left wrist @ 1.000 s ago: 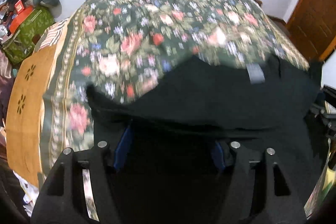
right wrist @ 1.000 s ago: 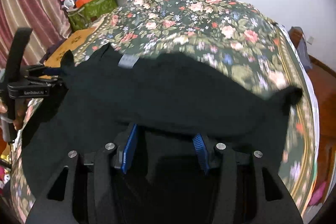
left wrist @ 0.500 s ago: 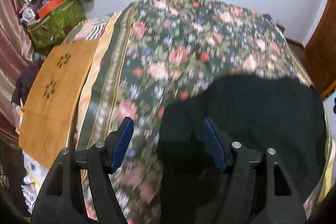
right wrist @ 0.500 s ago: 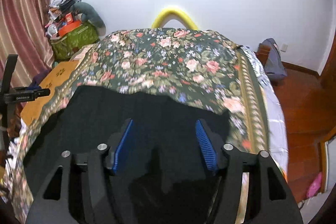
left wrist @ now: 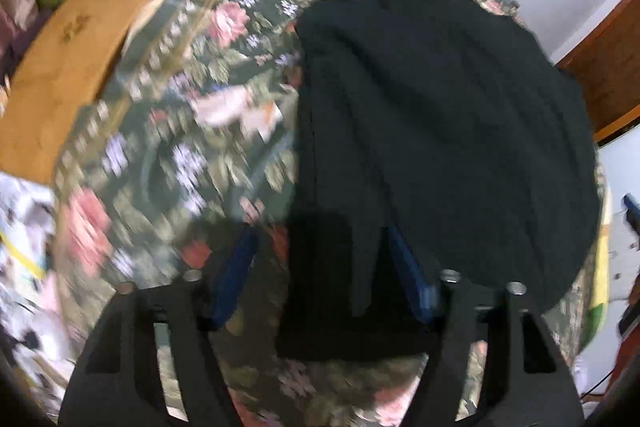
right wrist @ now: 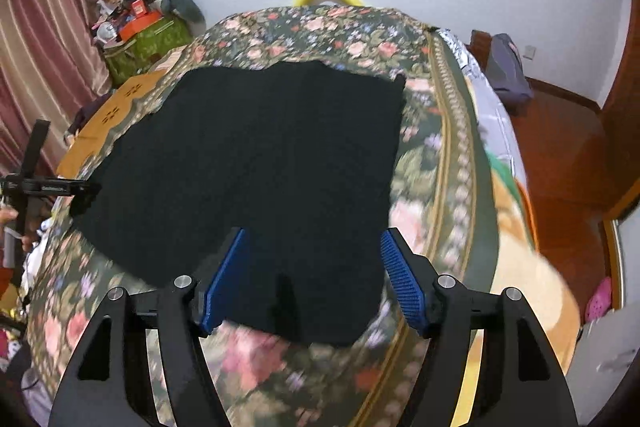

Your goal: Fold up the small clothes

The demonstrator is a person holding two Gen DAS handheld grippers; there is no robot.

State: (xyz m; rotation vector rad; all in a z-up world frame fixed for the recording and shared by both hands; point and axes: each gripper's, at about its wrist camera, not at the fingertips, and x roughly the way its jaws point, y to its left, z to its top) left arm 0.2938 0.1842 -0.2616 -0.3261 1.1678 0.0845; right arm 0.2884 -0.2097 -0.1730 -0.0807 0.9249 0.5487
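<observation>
I am leaving the black garment (right wrist: 272, 155) lying flat on the floral bed (right wrist: 440, 155) for its next fold. My right hand-held gripper (right wrist: 314, 273) has just been spreading, empty above its near edge; my left hand-held gripper (left wrist: 320, 275) has been narrowing around the left edge, not pinching.

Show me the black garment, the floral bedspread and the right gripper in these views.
black garment (right wrist: 272, 147): right wrist view, middle of the flat dark cloth.
floral bedspread (right wrist: 312, 27): right wrist view, bare far part beyond the garment.
right gripper (right wrist: 316, 277): right wrist view, midway between its blue-padded fingertips, jaws apart.
</observation>
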